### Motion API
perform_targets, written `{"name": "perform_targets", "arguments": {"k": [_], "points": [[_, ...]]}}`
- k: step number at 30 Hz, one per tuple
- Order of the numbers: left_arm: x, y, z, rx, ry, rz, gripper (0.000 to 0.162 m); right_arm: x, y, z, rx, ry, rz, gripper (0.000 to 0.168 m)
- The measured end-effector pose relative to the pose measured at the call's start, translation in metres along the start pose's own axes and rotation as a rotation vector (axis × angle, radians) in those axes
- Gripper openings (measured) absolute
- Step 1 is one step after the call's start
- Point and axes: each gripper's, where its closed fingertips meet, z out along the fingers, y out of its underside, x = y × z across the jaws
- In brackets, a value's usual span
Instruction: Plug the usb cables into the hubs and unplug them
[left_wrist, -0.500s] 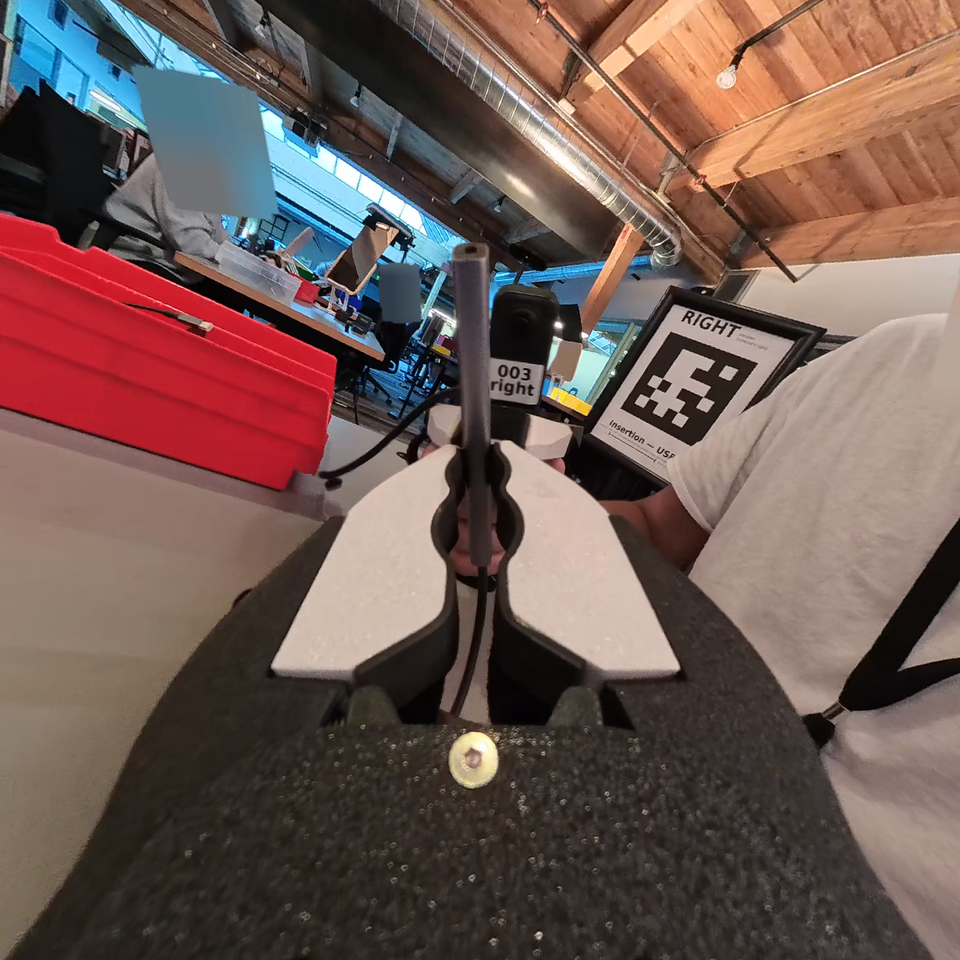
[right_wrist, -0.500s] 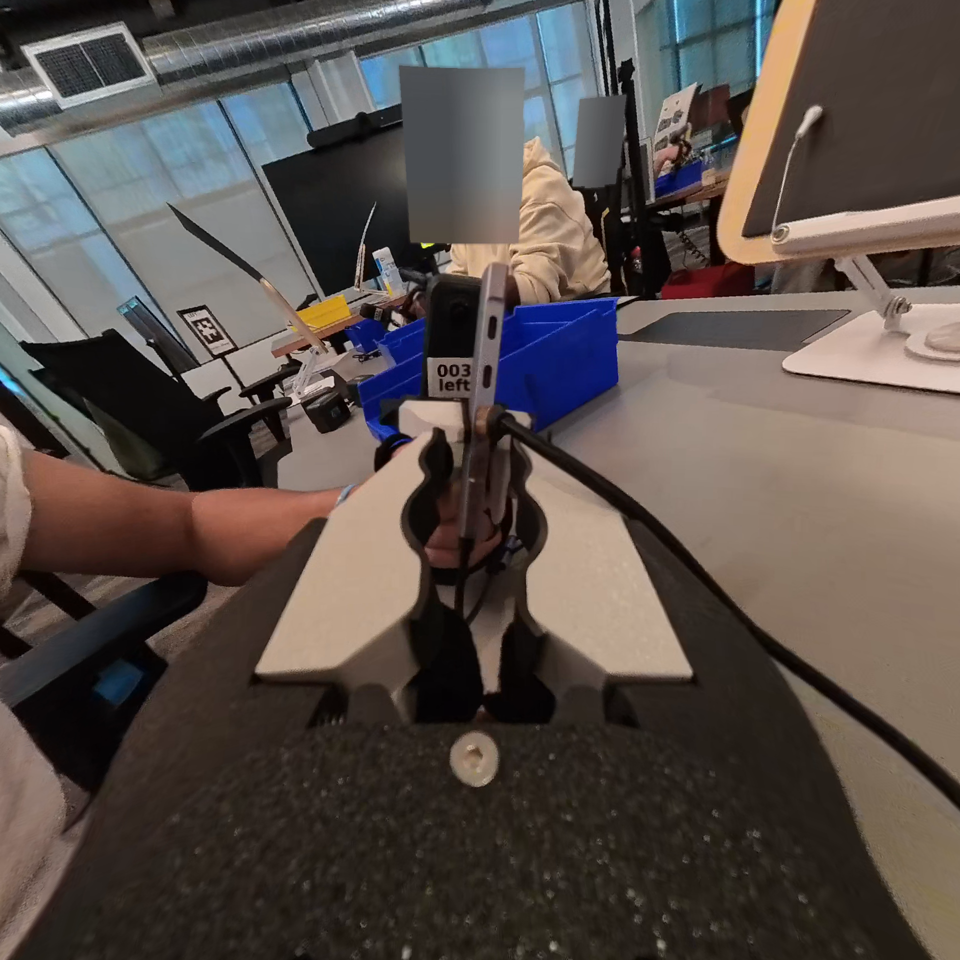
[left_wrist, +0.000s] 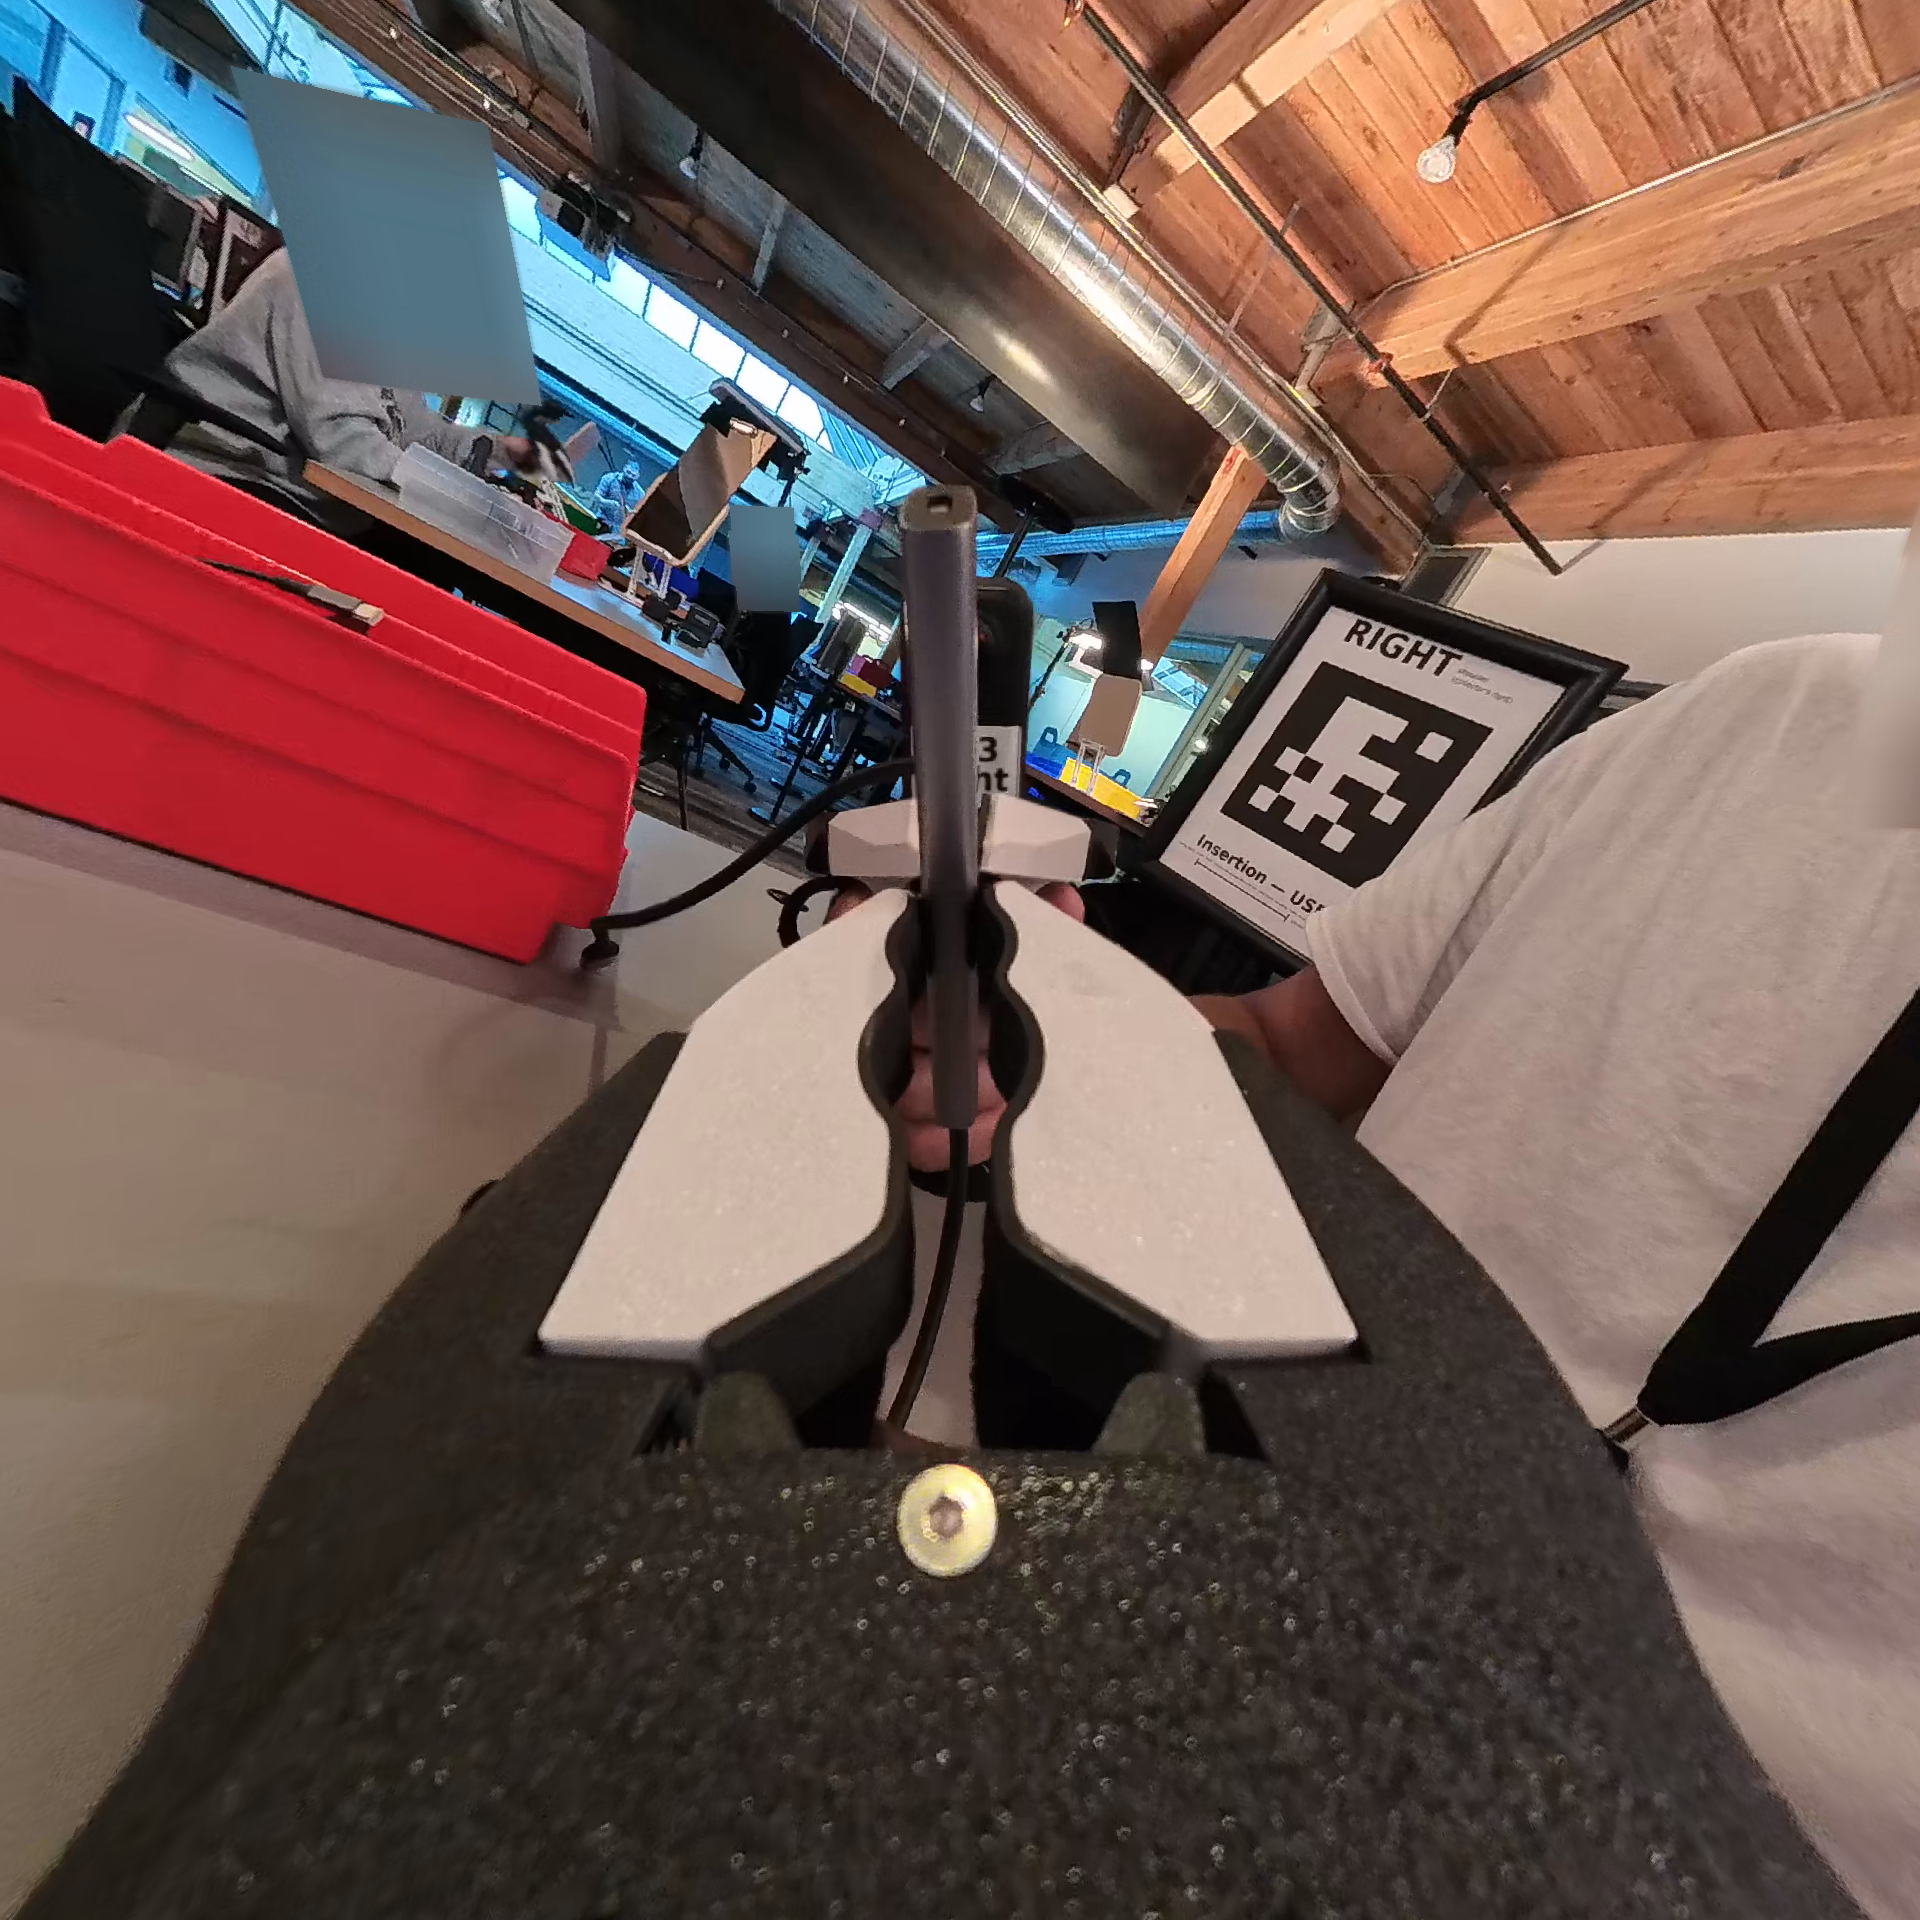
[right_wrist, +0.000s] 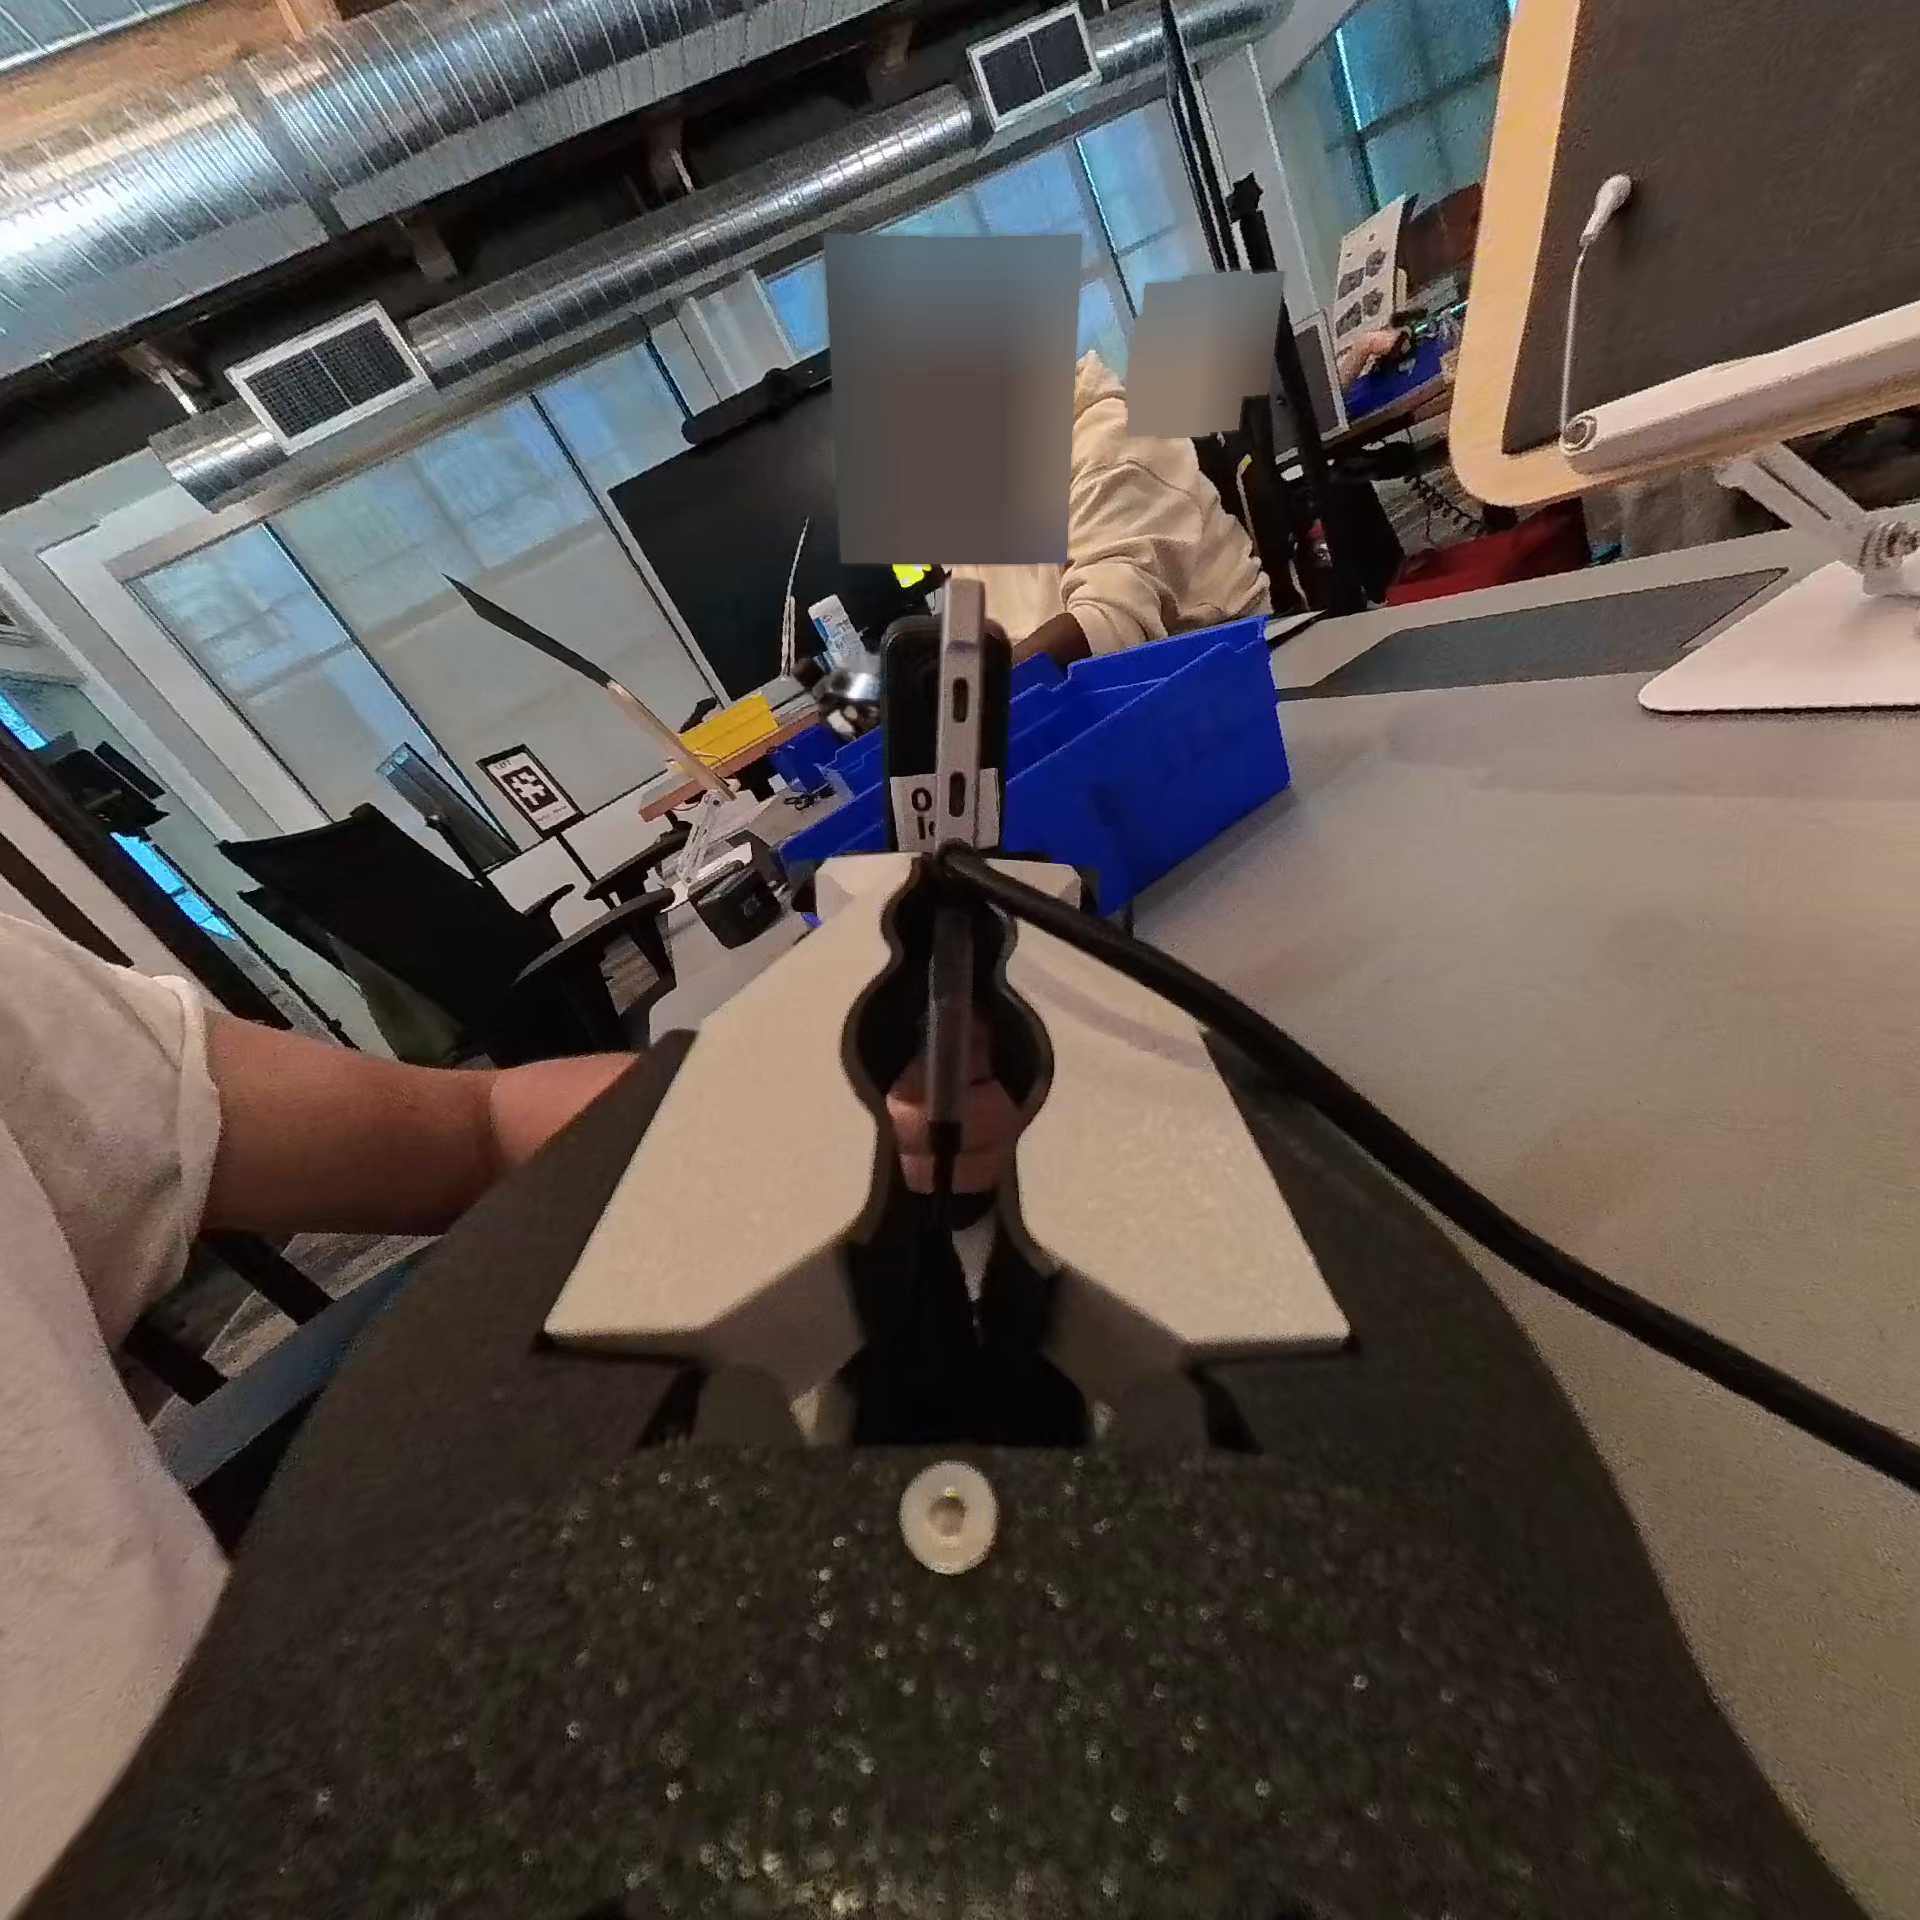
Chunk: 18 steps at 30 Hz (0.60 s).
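Left claw (left_wrist: 948, 935): pressed together on a slim dark grey hub (left_wrist: 940, 748), seen edge-on and standing upright between the white fingers (left_wrist: 748, 1164); a small slot shows in its top end.
Hub's lead (left_wrist: 930, 1278): a thin black wire hanging from the hub's lower end down through the gap between the fingers.
Right claw (right_wrist: 951, 914): pinching the same grey hub (right_wrist: 961, 717) from the opposite side; here its narrow edge shows two oval ports.
Thick cable (right_wrist: 1403, 1174): black, leaving the right claw's tips and running away to the right over the grey table (right_wrist: 1558, 935).
Facing each other: each view shows the other claw just behind the hub, with a hand partly seen through the gap.
Person: a white sleeve (left_wrist: 1610, 935) and a black strap on the right of the left view; a bare forearm (right_wrist: 364, 1132) on the left of the right view.
Red bins (left_wrist: 312, 707): on the table to the left, well apart from the left claw.
Framed sign (left_wrist: 1361, 779): black-and-white pattern, standing behind the claws.
Blue bins (right_wrist: 1132, 758): on the table beyond the right claw.
White stand (right_wrist: 1787, 644): at the far right, carrying a tilted board.
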Motion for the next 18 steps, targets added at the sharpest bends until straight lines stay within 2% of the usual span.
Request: {"name": "perform_targets", "arguments": {"k": [13, 14, 16, 17, 18], "points": [[0.005, -0.013, 0.002, 0.087, -0.013, 0.027, 0.009, -0.006, -0.012, 0.002, 0.105, 0.010, 0.014, 0.002], [0.004, -0.018, -0.002, 0.127, -0.014, 0.017, 0.009, 0.000, -0.030, -0.011, 0.237, 0.034, 0.039, 0.003], [-0.009, -0.055, -0.045, 0.357, -0.026, -0.083, 0.009, 0.031, -0.077, -0.068, 0.459, 0.090, 0.157, 0.002], [-0.020, -0.069, -0.069, 0.440, -0.067, -0.093, 0.009, 0.028, -0.079, -0.078, 0.415, 0.127, 0.043, 0.002], [-0.025, -0.072, -0.074, 0.434, -0.116, -0.055, 0.008, 0.011, -0.068, -0.065, 0.303, 0.113, -0.052, 0.003]]}}
